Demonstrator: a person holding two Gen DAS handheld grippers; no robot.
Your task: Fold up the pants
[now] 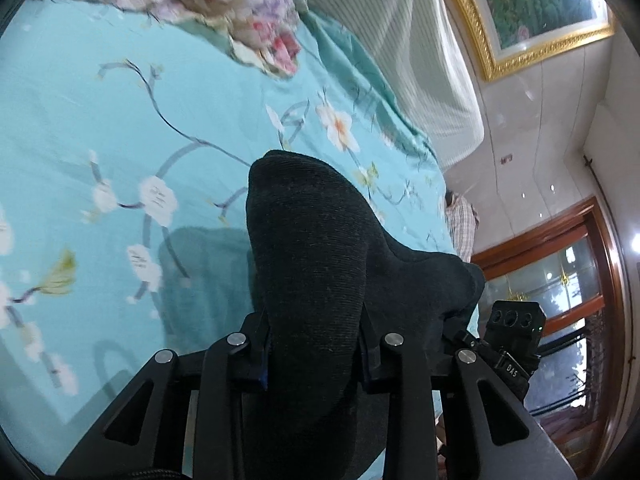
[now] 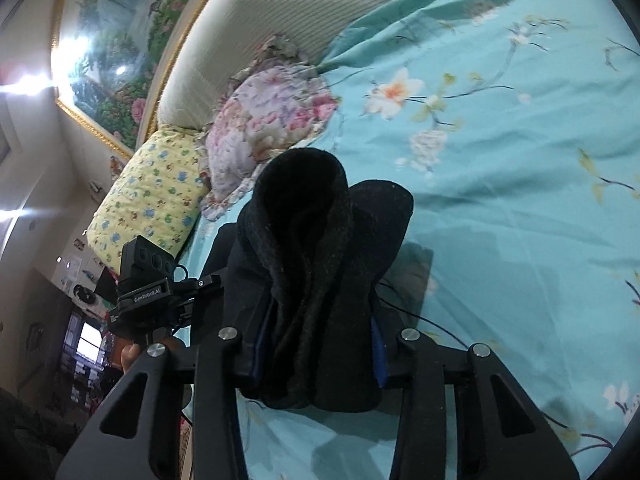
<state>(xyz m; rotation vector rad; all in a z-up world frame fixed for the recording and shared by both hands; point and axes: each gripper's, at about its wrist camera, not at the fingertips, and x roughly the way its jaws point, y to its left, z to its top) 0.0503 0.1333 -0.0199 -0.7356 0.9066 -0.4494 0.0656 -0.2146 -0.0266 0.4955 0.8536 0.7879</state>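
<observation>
Bedroom scene: a bed spread with a turquoise sheet (image 1: 120,120) printed with pale blossoms and thin branches fills both wrist views. At the far end lie a pink-and-lilac floral pillow (image 2: 264,120) and, to its left, a yellow patterned pillow (image 2: 148,200), both against a ribbed cream headboard (image 2: 304,4). Above hangs a landscape painting (image 1: 540,4) in a gilt frame on a pale glossy wall; a wood-framed glazed door (image 1: 568,280) shows at the right of the left wrist view.

The pants (image 1: 312,260) (dark, knit-textured on the outside, fleecy within) are raised off the sheet and bunched between both tools. The left gripper (image 1: 316,344) is clamped on a thick fold of the fabric, which bulges forward past its fingers. The right gripper (image 2: 316,344) is likewise closed on a doubled bundle (image 2: 320,240) showing two rounded lobes, the fleecy lining turned outward on the left lobe. In the right wrist view the other tool (image 2: 152,292) appears just to the left, with part of a hand beneath it, so the two grips sit near each other.

Progress, as a judgement: early. The garment is gathered and held, not laid flat; no tidy fold is visible on the sheet. Spreading, aligning the legs and folding appear to remain. How much cloth hangs below cannot be told.
</observation>
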